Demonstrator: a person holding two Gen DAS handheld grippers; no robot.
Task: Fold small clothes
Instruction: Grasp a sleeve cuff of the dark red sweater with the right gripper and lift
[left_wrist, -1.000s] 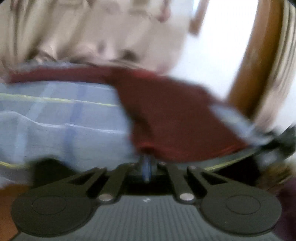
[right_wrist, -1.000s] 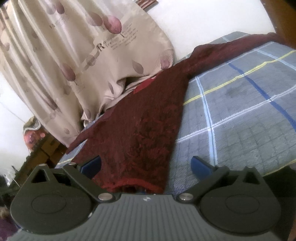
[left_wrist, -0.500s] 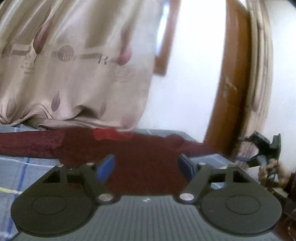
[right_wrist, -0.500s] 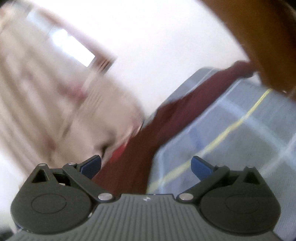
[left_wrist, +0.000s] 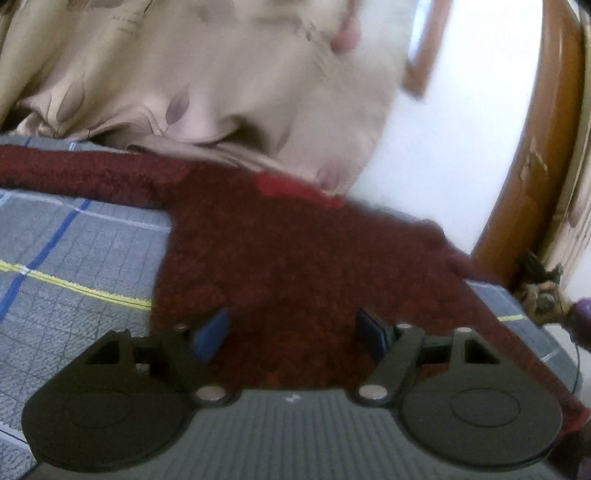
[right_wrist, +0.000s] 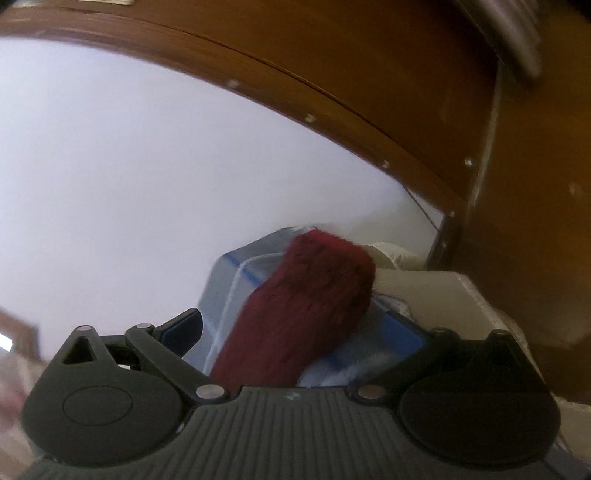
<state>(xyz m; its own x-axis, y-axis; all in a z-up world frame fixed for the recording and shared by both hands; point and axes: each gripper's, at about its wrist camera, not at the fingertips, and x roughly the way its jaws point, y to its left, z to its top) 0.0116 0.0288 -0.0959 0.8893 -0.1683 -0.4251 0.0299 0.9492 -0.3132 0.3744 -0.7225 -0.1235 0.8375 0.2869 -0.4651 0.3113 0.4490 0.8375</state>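
Observation:
A dark red fuzzy sweater (left_wrist: 280, 266) lies spread flat on the grey checked bedsheet (left_wrist: 74, 258), one sleeve stretched out to the left (left_wrist: 74, 173) and its red collar (left_wrist: 288, 186) at the far edge. My left gripper (left_wrist: 293, 334) is open and empty, just above the sweater's near hem. In the right wrist view the end of the other sleeve (right_wrist: 314, 295) lies on the bed's corner (right_wrist: 236, 280). My right gripper (right_wrist: 299, 330) is open and empty, with the sleeve between its blue pads (right_wrist: 183, 328).
A beige leaf-print curtain (left_wrist: 184, 74) hangs onto the bed behind the sweater. A white wall (right_wrist: 147, 184) and a brown wooden door frame (right_wrist: 406, 92) stand beyond the bed's corner. A beige box (right_wrist: 432, 295) sits by the door. Dark clutter (left_wrist: 539, 280) lies at the bed's right.
My left gripper opened, let go of the sweater's hem and now hovers over the spread sweater. My right gripper stayed open and swung right, from the sweater's body to the far sleeve's end.

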